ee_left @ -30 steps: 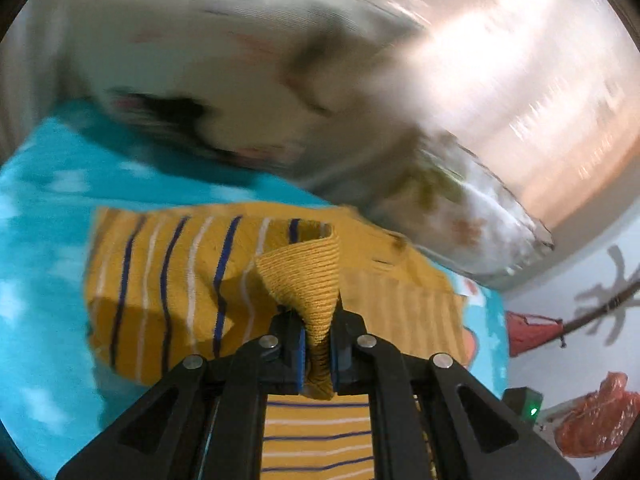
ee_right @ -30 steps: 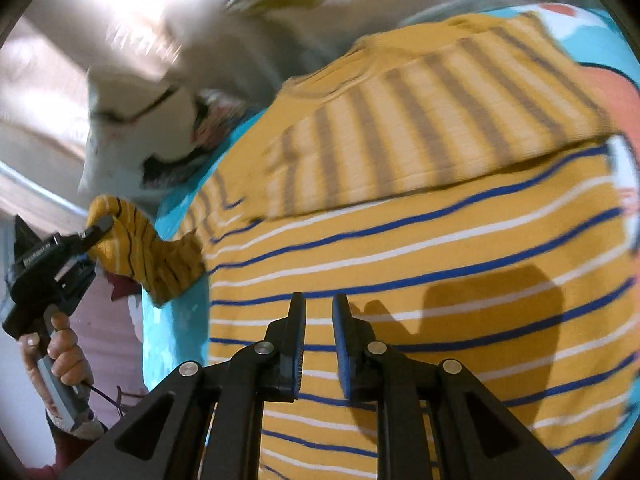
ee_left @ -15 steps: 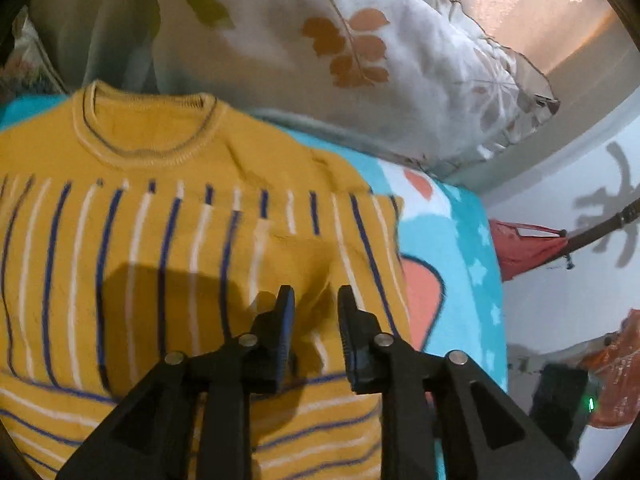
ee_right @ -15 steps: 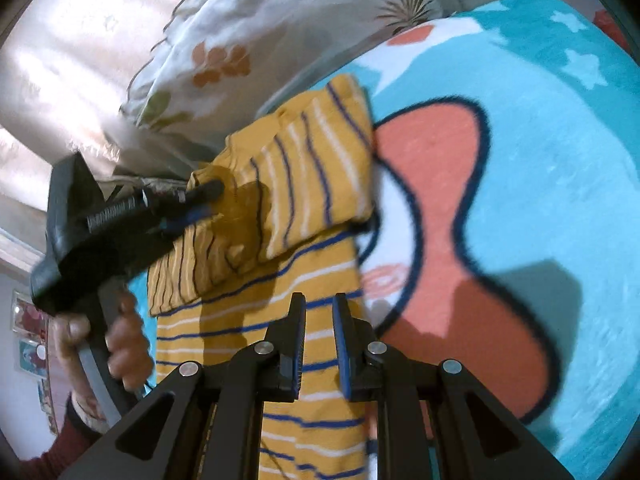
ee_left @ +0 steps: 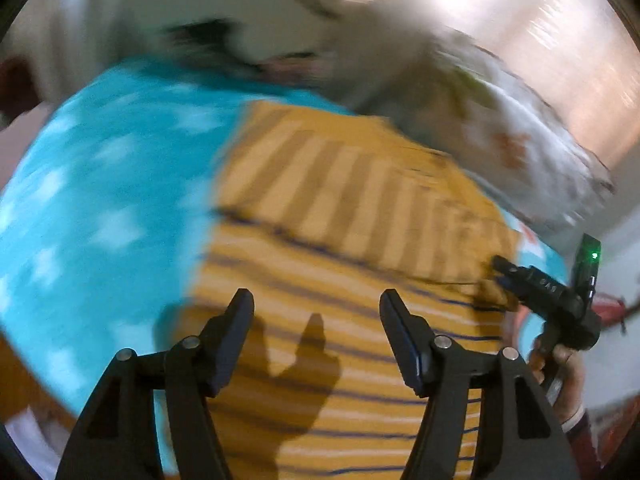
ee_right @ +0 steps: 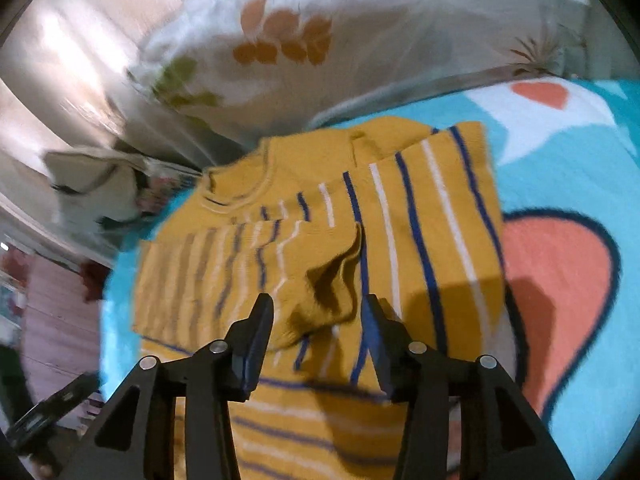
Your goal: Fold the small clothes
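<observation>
A mustard-yellow sweater (ee_right: 420,208) with blue and white stripes lies flat on the turquoise blanket (ee_right: 560,152), its sleeves folded across the chest. My right gripper (ee_right: 317,302) hovers low over it. Its jaws are opening, and a bunched sleeve cuff (ee_right: 332,280) sits loosely between them, free of the pads. In the blurred left wrist view the sweater (ee_left: 360,208) fills the middle. My left gripper (ee_left: 317,298) is above its lower part, jaws opening with nothing between them. The right gripper (ee_left: 500,270), held by a hand (ee_left: 560,364), reaches the sweater's right edge.
Leaf-print white pillows (ee_right: 320,40) lie just behind the sweater's collar, and again at the upper right (ee_left: 520,128). An orange heart shape (ee_right: 560,272) is printed on the blanket right of the sweater. Bare blanket (ee_left: 100,200) spreads to the left.
My left gripper let go of the sleeve cuff and spread its jaws. My right gripper's jaws went from nearly shut to apart over the folded sleeve. Both hands shifted across the sweater.
</observation>
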`<state>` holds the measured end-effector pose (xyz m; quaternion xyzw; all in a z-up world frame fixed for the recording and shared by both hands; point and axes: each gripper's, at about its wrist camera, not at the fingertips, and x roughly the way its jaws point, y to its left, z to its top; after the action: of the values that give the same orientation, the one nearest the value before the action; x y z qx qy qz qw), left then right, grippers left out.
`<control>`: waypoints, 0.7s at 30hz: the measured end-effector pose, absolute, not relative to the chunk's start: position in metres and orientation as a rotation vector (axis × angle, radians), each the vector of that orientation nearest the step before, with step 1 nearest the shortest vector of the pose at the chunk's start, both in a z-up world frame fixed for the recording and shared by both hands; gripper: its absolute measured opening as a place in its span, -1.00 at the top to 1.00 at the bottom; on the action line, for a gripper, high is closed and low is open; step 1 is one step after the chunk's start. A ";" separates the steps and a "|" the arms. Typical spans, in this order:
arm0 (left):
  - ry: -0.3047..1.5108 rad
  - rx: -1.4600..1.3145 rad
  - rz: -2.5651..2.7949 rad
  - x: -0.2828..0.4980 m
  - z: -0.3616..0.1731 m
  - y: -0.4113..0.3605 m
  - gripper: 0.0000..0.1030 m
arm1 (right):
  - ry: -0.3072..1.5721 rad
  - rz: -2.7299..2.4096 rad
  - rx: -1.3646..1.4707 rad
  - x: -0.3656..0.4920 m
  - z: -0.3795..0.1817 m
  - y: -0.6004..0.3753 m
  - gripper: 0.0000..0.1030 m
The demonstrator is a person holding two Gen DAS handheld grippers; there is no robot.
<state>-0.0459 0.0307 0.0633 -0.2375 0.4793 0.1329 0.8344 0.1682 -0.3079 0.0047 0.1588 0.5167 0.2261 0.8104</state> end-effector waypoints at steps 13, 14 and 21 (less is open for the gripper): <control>1.089 -0.595 0.355 -0.081 0.007 0.103 -0.25 | 1.108 0.213 0.197 0.182 0.009 -0.316 0.75; 1.104 -0.576 0.334 -0.078 0.003 0.100 -0.25 | 1.102 0.202 0.208 0.178 0.013 -0.318 0.63; 1.150 -0.412 0.209 -0.051 -0.010 0.076 -0.25 | 1.060 0.137 0.174 0.128 0.034 -0.310 0.31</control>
<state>-0.0514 0.0755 -0.0099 -0.1932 0.5391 0.0977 0.8140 0.1282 -0.3103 0.0342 0.0830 0.5046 0.0650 0.8569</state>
